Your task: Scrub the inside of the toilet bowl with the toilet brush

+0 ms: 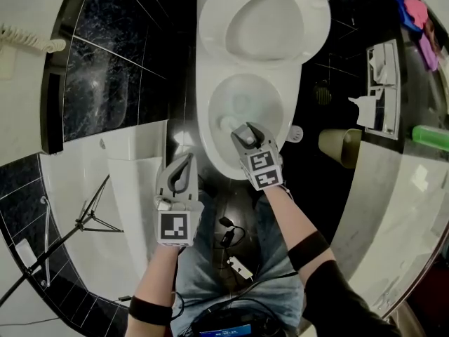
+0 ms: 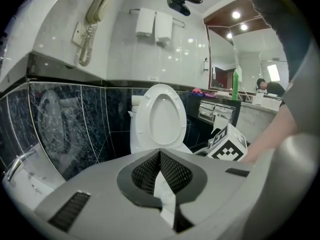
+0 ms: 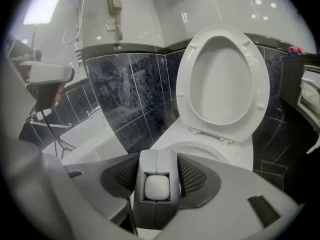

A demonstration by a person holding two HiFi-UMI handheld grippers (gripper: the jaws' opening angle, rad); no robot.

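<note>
A: Where was the toilet brush [image 3: 156, 186]?

B: Pinched in the right gripper [image 1: 247, 133]; jaws closed on its grey handle, seen end-on; shaft ran down into the toilet bowl [image 1: 208, 118], seat [image 1: 263, 27] raised; pale head seemed to sit low in the bowl, not clear.

A: Left gripper [image 1: 184, 161]?

B: Jaws pressed together on nothing; hung just beside the bowl's front rim, not touching it.

A: Handling?

B: Judged light, rigid plastic; handle smooth, likely slippery when wet; bristles probably soft, springy; hold best kept high on the handle and firm, since scrubbing would lever the head against the porcelain.
</note>
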